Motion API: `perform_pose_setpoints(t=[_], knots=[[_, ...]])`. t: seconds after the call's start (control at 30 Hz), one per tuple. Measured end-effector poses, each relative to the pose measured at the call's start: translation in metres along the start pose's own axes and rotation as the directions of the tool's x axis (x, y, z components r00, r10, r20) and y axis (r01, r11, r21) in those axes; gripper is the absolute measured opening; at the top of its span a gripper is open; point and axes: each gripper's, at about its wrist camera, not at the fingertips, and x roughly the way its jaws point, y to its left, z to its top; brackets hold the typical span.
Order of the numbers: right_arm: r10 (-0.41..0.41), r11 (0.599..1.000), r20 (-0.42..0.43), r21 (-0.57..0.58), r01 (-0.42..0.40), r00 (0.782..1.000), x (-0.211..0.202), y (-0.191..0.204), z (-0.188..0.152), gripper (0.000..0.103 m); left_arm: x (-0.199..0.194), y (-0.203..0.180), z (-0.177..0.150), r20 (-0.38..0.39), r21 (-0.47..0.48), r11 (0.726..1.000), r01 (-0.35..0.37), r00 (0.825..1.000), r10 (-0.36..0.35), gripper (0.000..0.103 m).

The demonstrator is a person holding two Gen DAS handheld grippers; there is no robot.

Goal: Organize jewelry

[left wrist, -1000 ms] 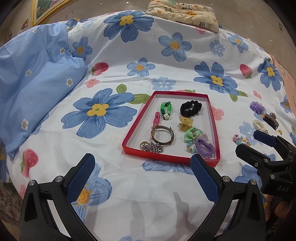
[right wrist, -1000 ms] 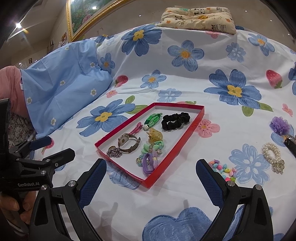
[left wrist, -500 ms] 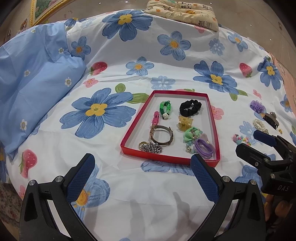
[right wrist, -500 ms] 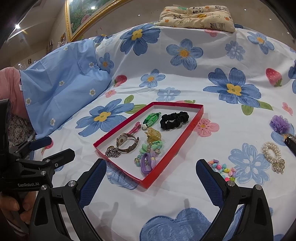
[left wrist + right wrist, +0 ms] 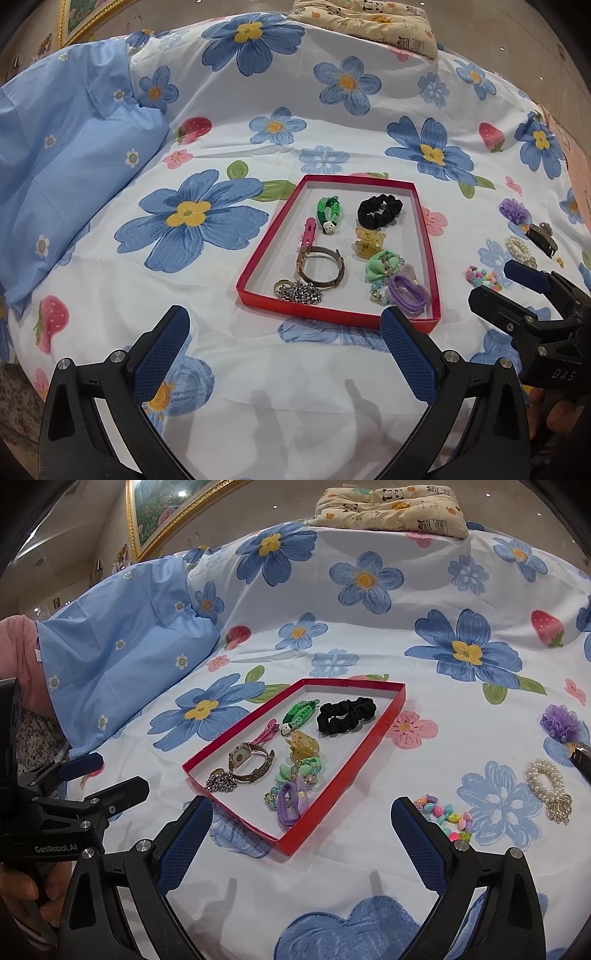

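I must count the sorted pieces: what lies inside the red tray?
Inside the red tray: black scrunchie, green braided band, pink clip, yellow claw clip, watch, chain, green beaded piece, purple ties. Anything beneath these is hidden.

I see the tray (image 5: 258, 264) lying on the bedspread (image 5: 221, 166), ahead of both grippers. In it, the scrunchie (image 5: 379, 211) sits at the far right, the braided band (image 5: 328, 214) to its left, the watch (image 5: 321, 267) nearer me, and the chain (image 5: 300, 291) in the near left corner. To the tray's right, on the bedspread, lie the bead bracelet (image 5: 445, 816) and, farther right, the pearl band (image 5: 546, 781). A pillow (image 5: 66, 155) lies well left, and a cushion (image 5: 391, 507) lies far behind.
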Motion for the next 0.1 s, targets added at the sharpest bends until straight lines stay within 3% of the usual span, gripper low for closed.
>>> perform_pose_setpoints(t=[0.1], knots=[[0.000, 1.000, -0.004, 0.004, 0.000, 1.000, 0.0014, -0.0007, 0.0008, 0.099, 0.0020, 0.0004, 0.0027, -0.007, -0.002, 1.000, 0.010, 1.000, -0.010, 0.103]])
